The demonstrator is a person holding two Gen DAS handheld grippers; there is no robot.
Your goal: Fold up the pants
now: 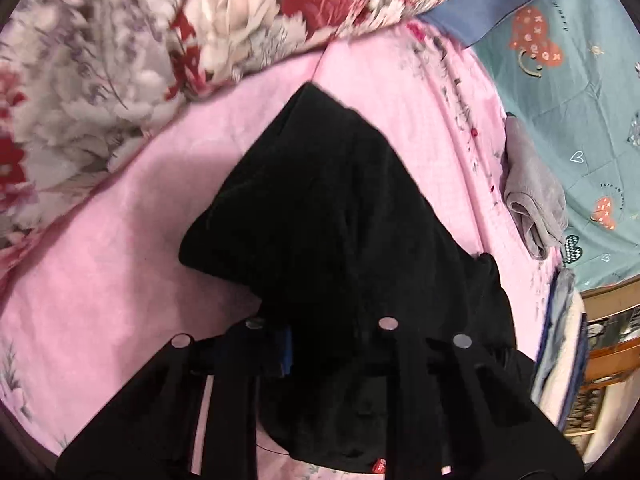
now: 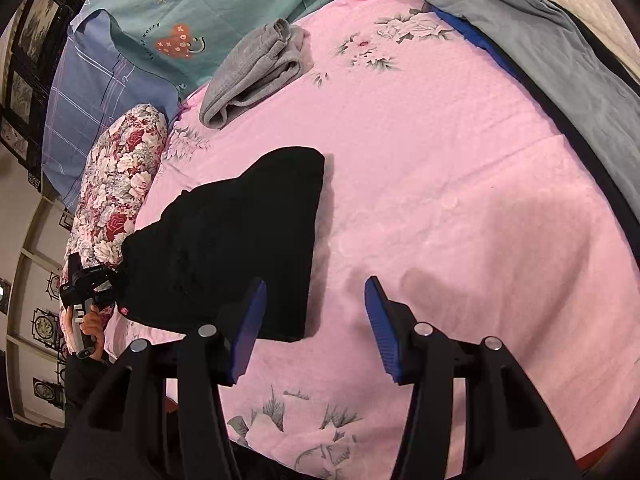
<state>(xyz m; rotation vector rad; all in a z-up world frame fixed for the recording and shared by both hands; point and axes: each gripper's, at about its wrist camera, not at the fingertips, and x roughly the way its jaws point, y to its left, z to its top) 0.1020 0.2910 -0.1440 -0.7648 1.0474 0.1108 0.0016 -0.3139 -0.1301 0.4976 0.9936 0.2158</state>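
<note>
Black pants [image 1: 332, 208] lie folded into a rough rectangle on the pink floral bedsheet [image 1: 100, 248]. In the left wrist view their near edge drapes over my left gripper [image 1: 320, 344], hiding most of both fingers; one blue pad [image 1: 286, 350] shows against the cloth. The right wrist view shows the pants [image 2: 240, 240] with their far-left corner lifted where a hand [image 2: 90, 324] holds the left gripper [image 2: 86, 280], shut on the fabric. My right gripper [image 2: 316, 320] stands open just above the sheet [image 2: 440, 180] by the pants' near right corner, nothing between its blue pads.
A folded grey garment [image 2: 256, 72] [image 1: 532, 200] lies at the sheet's far edge. A red-and-white floral pillow [image 2: 120, 184] [image 1: 120, 60] borders the pants. Teal bedding [image 2: 208, 4] and a blue pillowcase [image 2: 92, 92] lie beyond. Grey and blue clothes [image 2: 552, 64] are piled at the right.
</note>
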